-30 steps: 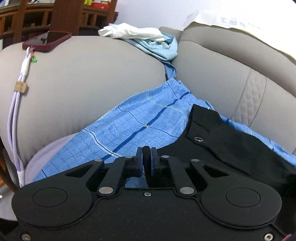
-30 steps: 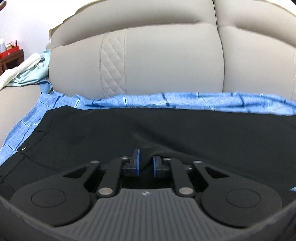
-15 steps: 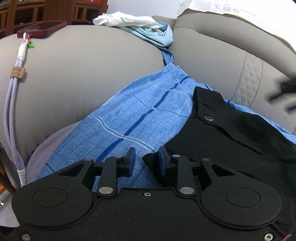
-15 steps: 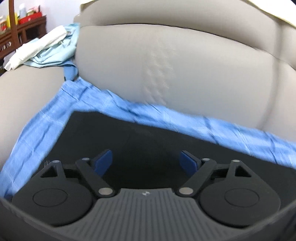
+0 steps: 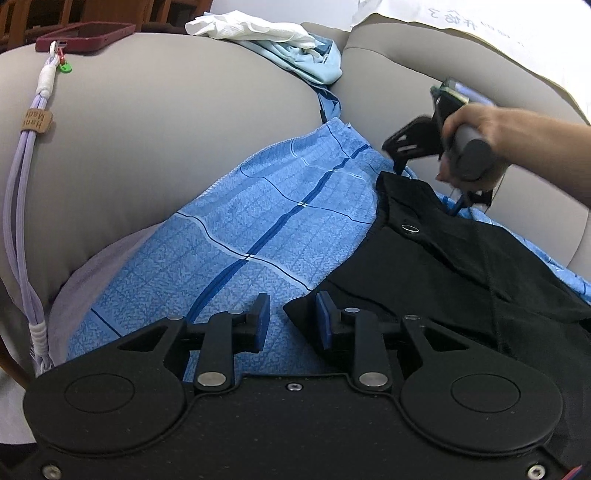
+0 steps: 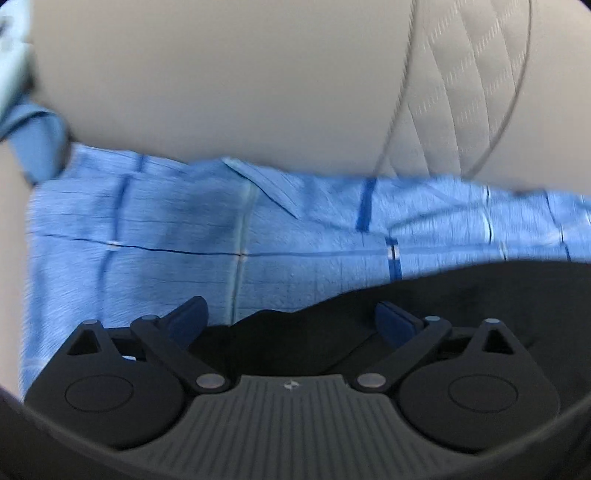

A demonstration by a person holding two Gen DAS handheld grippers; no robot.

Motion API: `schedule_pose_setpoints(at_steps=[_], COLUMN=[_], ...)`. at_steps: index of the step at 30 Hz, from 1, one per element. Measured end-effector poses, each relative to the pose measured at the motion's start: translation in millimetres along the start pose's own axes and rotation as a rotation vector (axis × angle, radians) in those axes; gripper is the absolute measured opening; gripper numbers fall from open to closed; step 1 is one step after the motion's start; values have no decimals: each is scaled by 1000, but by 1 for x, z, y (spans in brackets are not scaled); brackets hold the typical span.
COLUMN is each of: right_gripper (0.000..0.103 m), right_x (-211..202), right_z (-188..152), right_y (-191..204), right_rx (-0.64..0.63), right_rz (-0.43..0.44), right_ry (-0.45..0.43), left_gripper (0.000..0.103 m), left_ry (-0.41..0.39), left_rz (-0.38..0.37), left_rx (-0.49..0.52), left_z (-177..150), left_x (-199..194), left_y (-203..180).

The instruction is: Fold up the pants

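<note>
Black pants lie on a blue checked cloth spread over the grey sofa seat. My left gripper is open, with the near corner of the pants just in front of its right finger. My right gripper shows in the left wrist view at the far waistband corner, held by a hand. In the right wrist view the right gripper is wide open above the black pants edge, holding nothing.
A red phone with a lilac cord lies on the sofa armrest. White and light blue clothes are heaped at the back. The sofa backrest rises right behind the cloth.
Both grippers were shut on the pants and have opened and let go. The right gripper has moved left to the far waistband corner.
</note>
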State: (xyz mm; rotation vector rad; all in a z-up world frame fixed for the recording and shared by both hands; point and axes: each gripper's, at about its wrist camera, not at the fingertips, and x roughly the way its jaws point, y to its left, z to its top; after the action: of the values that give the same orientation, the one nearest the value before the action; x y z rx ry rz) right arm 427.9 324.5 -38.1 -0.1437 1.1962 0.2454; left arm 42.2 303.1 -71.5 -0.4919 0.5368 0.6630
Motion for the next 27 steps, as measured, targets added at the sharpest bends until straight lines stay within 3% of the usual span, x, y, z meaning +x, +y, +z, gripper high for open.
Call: schedule_pose_setpoints(at_steps=[3,5,6,7,15,20,24,27], right_gripper=[86,59,30,8,4,4,4,4], right_x=[0,-8,-13,-19,-86,-129,-142,-138], right_z=[-10,-16,-18,-20,-45,-108,-184,-232], right_y=[2,0,-4,-10,-60,-107,-141,-160], right_rx=[-1,-1,8,27,120,140,136,148], right_rz=[-38,-58,-68,-53,155,348,475,529], right_ry=[-42,-68,-74,-73,-138,-198,-270,-309], left_gripper=[26,26,26,26,25,25,31,40], left_ry=[3,4,3,3,-44,-159,-196,-107], left_rz=[-7,-10,-10,-11,-20,-68,-256,-439], left_rx=[-7,-12,-13,-13,-46,-56,-92,-105], left_z=[0,0,0,0,4,9,14,17], left_x=[-1,-1,-2,-2,-16,-42,-61,-57], left_y=[1,2,2,2,6,10,18,14])
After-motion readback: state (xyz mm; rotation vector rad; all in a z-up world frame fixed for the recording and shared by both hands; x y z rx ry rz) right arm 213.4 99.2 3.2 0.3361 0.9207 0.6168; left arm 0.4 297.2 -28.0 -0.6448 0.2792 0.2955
